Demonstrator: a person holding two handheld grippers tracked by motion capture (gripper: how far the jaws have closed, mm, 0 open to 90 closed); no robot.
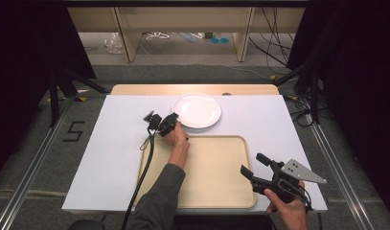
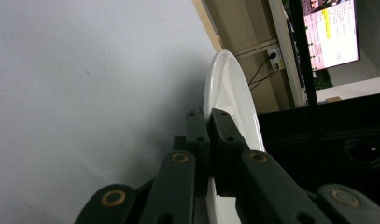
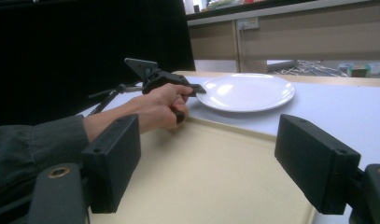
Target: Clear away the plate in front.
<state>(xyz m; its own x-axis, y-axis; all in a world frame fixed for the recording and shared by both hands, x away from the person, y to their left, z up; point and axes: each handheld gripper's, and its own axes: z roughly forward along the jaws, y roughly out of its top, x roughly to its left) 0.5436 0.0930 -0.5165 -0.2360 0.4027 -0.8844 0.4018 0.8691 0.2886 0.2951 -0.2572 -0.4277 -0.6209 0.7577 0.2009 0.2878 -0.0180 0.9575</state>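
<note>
A white plate (image 1: pixel 197 110) lies on the white table cover at the back, just beyond a beige tray (image 1: pixel 216 167). My left gripper (image 1: pixel 176 118) reaches over the tray's far left corner and is shut on the plate's near left rim. In the left gripper view the two jaws (image 2: pixel 208 116) pinch the rim of the plate (image 2: pixel 229 88) edge-on. My right gripper (image 1: pixel 251 164) hovers over the tray's near right corner, open, nothing between its jaws. From the right gripper view (image 3: pixel 214 154) I see the tray (image 3: pixel 215 177), the plate (image 3: pixel 246 91) and the left gripper (image 3: pixel 197 88) on its rim.
The white cover (image 1: pixel 120 143) spreads wide on both sides of the tray. A wooden table edge (image 1: pixel 192 89) runs behind the plate. The left gripper's cable (image 1: pixel 140 177) trails down across the tray's left rim. Dark curtains and metal rails flank the table.
</note>
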